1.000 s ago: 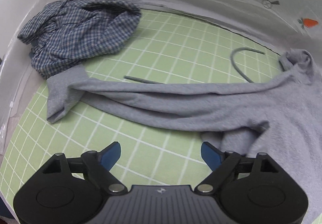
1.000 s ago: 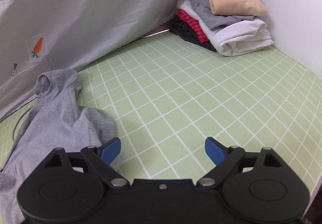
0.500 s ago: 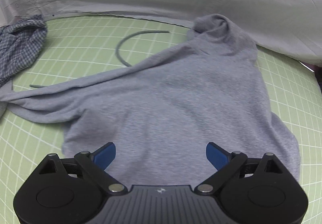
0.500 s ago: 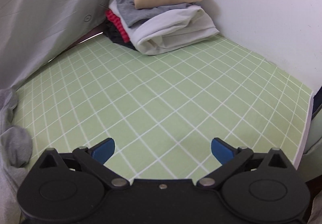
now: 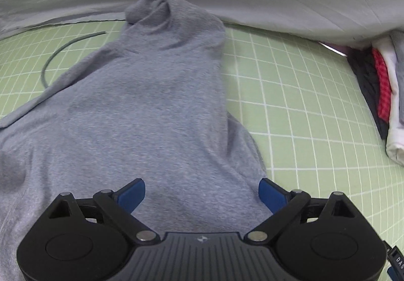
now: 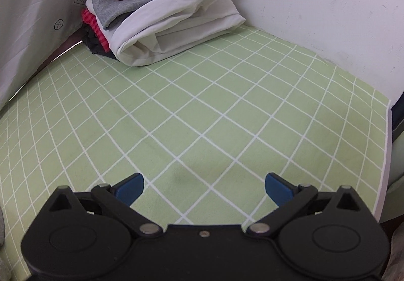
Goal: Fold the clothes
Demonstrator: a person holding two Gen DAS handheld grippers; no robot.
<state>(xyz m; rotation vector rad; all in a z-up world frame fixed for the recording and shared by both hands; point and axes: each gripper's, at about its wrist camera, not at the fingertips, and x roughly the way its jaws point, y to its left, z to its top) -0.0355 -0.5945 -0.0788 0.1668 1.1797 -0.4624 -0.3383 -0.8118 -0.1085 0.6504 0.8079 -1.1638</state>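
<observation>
One grey hooded sweater [image 5: 151, 109] lies spread on the green checked desk [image 6: 202, 114], under the left claw [image 5: 201, 191], whose fingers are wide apart. Right claw [image 6: 204, 186], also spread, holds nothing, facing folded clothes [image 6: 161, 8].

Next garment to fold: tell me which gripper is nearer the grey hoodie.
Left. The left gripper hovers over the grey hoodie; the right gripper faces bare green mat.
</observation>
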